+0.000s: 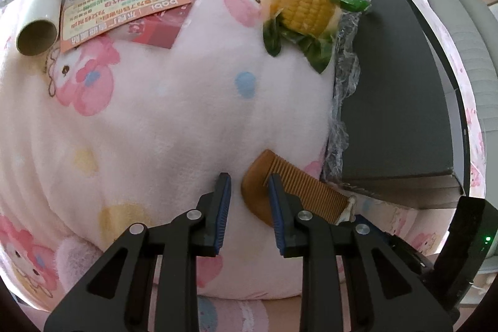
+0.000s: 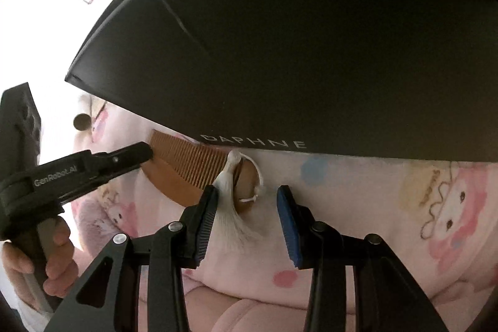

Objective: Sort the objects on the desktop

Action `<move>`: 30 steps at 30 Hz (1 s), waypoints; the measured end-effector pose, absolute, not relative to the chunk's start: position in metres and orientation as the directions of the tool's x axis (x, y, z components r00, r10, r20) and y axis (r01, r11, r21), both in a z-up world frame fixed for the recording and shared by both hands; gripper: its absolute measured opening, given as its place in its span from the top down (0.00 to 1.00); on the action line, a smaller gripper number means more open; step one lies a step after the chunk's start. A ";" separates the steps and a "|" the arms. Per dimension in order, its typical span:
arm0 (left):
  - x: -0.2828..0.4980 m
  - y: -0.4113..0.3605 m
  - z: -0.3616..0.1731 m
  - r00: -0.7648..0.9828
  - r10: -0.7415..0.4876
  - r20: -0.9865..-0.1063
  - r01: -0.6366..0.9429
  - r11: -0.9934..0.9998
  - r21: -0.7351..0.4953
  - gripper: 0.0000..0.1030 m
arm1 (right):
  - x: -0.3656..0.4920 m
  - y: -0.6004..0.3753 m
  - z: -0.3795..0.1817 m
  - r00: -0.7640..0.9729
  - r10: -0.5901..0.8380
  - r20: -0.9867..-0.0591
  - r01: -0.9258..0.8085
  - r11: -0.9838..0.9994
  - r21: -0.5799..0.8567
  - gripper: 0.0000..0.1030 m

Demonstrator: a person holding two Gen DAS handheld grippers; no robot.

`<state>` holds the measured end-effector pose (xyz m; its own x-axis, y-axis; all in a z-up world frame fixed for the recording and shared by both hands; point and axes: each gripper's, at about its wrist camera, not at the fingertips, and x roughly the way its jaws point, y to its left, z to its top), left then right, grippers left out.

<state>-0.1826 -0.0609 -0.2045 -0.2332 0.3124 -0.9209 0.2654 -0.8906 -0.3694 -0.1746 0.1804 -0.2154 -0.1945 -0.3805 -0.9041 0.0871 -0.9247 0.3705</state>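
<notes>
Pink cartoon-print fleece blanket [image 1: 149, 126] cushions the light, stiff brown wooden comb [image 1: 258, 195], its thick spine beside my spread, empty left claw [image 1: 249, 185].

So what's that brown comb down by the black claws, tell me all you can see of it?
The wooden comb looks like warm brown wood, with a curved solid back and a row of fine teeth. A white tassel on a cord loops through its handle end. It lies flat on the pink cartoon blanket, close to the black box. The left gripper reaches over its rounded end.
</notes>
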 end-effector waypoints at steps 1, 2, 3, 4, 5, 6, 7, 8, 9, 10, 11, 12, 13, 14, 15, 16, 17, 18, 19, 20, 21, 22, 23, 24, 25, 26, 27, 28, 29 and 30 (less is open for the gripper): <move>-0.182 -0.062 -0.204 -0.234 0.313 -0.921 0.268 -0.889 -0.370 0.77 | -0.174 0.181 -0.214 -0.203 -0.366 -0.908 0.088 -0.931 0.355 0.65; -0.182 -0.064 -0.203 -0.235 0.313 -0.920 0.271 -0.888 -0.371 0.77 | -0.173 0.183 -0.212 -0.215 -0.346 -0.913 0.085 -0.938 0.335 0.65; -0.181 -0.065 -0.203 -0.236 0.314 -0.920 0.274 -0.886 -0.373 0.77 | -0.172 0.185 -0.210 -0.234 -0.314 -0.920 0.074 -0.949 0.305 0.65; -0.179 -0.066 -0.203 -0.237 0.317 -0.918 0.278 -0.883 -0.377 0.77 | -0.171 0.187 -0.207 -0.253 -0.291 -0.923 0.063 -0.957 0.284 0.65; -0.178 -0.066 -0.203 -0.239 0.320 -0.917 0.281 -0.881 -0.381 0.77 | -0.170 0.190 -0.205 -0.270 -0.296 -0.916 0.055 -0.955 0.293 0.65; -0.178 -0.067 -0.202 -0.243 0.322 -0.915 0.282 -0.879 -0.384 0.77 | -0.170 0.191 -0.203 -0.283 -0.322 -0.903 0.057 -0.946 0.319 0.65; -0.179 -0.069 -0.201 -0.247 0.324 -0.913 0.283 -0.877 -0.387 0.77 | -0.169 0.191 -0.201 -0.293 -0.351 -0.889 0.064 -0.935 0.348 0.65; -0.179 -0.070 -0.201 -0.250 0.324 -0.912 0.285 -0.876 -0.389 0.77 | -0.169 0.191 -0.200 -0.298 -0.373 -0.879 0.073 -0.927 0.369 0.65; -0.179 -0.071 -0.201 -0.253 0.320 -0.913 0.289 -0.876 -0.387 0.76 | -0.169 0.190 -0.199 -0.301 -0.391 -0.869 0.085 -0.919 0.384 0.65; -0.178 -0.072 -0.202 -0.253 0.318 -0.914 0.292 -0.875 -0.385 0.76 | -0.169 0.189 -0.199 -0.301 -0.407 -0.862 0.093 -0.912 0.398 0.65; -0.179 -0.072 -0.203 -0.250 0.317 -0.915 0.293 -0.876 -0.383 0.76 | -0.170 0.188 -0.201 -0.290 -0.417 -0.861 0.096 -0.908 0.408 0.65; -0.179 -0.073 -0.204 -0.248 0.314 -0.916 0.293 -0.877 -0.380 0.76 | -0.171 0.187 -0.205 -0.273 -0.425 -0.863 0.094 -0.905 0.415 0.65; -0.178 -0.074 -0.204 -0.247 0.309 -0.918 0.293 -0.880 -0.375 0.76 | -0.173 0.185 -0.212 -0.242 -0.424 -0.873 0.082 -0.905 0.417 0.65; -0.178 -0.074 -0.204 -0.246 0.304 -0.920 0.293 -0.882 -0.369 0.76 | -0.174 0.185 -0.218 -0.216 -0.412 -0.885 0.064 -0.911 0.408 0.65; -0.177 -0.076 -0.203 -0.247 0.297 -0.922 0.298 -0.883 -0.364 0.76 | -0.175 0.185 -0.221 -0.208 -0.394 -0.895 0.051 -0.918 0.392 0.65; -0.176 -0.079 -0.202 -0.252 0.285 -0.925 0.306 -0.883 -0.355 0.76 | -0.174 0.185 -0.220 -0.220 -0.378 -0.899 0.050 -0.925 0.377 0.65; -0.175 -0.082 -0.201 -0.256 0.273 -0.927 0.314 -0.884 -0.347 0.76 | -0.173 0.186 -0.218 -0.232 -0.363 -0.903 0.048 -0.931 0.362 0.65; -0.175 -0.085 -0.200 -0.262 0.264 -0.928 0.323 -0.882 -0.342 0.76 | -0.172 0.186 -0.216 -0.247 -0.343 -0.906 0.045 -0.938 0.343 0.65; -0.173 -0.088 -0.199 -0.269 0.261 -0.927 0.332 -0.878 -0.344 0.76 | -0.171 0.187 -0.214 -0.268 -0.317 -0.910 0.039 -0.947 0.319 0.65; -0.172 -0.091 -0.199 -0.275 0.264 -0.924 0.340 -0.872 -0.351 0.76 | -0.170 0.189 -0.212 -0.282 -0.306 -0.909 0.031 -0.950 0.310 0.65; -0.170 -0.092 -0.200 -0.279 0.279 -0.919 0.343 -0.865 -0.366 0.76 | -0.169 0.192 -0.210 -0.293 -0.311 -0.904 0.021 -0.948 0.319 0.65; -0.167 -0.090 -0.202 -0.278 0.295 -0.914 0.337 -0.861 -0.381 0.76 | -0.170 0.195 -0.210 -0.295 -0.328 -0.897 0.010 -0.940 0.341 0.65; -0.159 -0.092 -0.204 -0.275 0.312 -0.910 0.328 -0.859 -0.393 0.75 | -0.171 0.196 -0.211 -0.286 -0.349 -0.892 0.005 -0.932 0.362 0.65; -0.149 -0.095 -0.206 -0.264 0.328 -0.907 0.311 -0.861 -0.402 0.74 | -0.173 0.197 -0.214 -0.267 -0.377 -0.887 0.002 -0.921 0.390 0.65; -0.149 -0.090 -0.208 -0.251 0.339 -0.907 0.291 -0.867 -0.405 0.73 | -0.174 0.196 -0.218 -0.242 -0.408 -0.880 0.003 -0.907 0.420 0.64; -0.149 -0.086 -0.210 -0.243 0.340 -0.908 0.275 -0.874 -0.401 0.70 | -0.175 0.195 -0.222 -0.223 -0.434 -0.873 0.007 -0.896 0.444 0.62; -0.148 -0.083 -0.210 -0.239 0.337 -0.911 0.259 -0.882 -0.394 0.70 | -0.176 0.194 -0.225 -0.207 -0.457 -0.865 0.012 -0.885 0.465 0.61; -0.147 -0.082 -0.210 -0.239 0.332 -0.913 0.248 -0.888 -0.387 0.70 | -0.177 0.192 -0.226 -0.200 -0.478 -0.855 0.019 -0.875 0.484 0.61; -0.146 -0.080 -0.210 -0.239 0.330 -0.913 0.237 -0.892 -0.385 0.70 | -0.177 0.190 -0.227 -0.197 -0.499 -0.844 0.030 -0.864 0.503 0.60; -0.144 -0.081 -0.209 -0.243 0.334 -0.911 0.228 -0.893 -0.388 0.70 | -0.177 0.189 -0.226 -0.199 -0.511 -0.836 0.044 -0.857 0.513 0.60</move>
<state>-0.1442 -0.0810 -0.2086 -0.2427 0.3336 -0.9110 0.2284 -0.8930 -0.3878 -0.1766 0.1893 -0.2258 -0.1990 -0.5111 -0.8362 0.0437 -0.8570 0.5134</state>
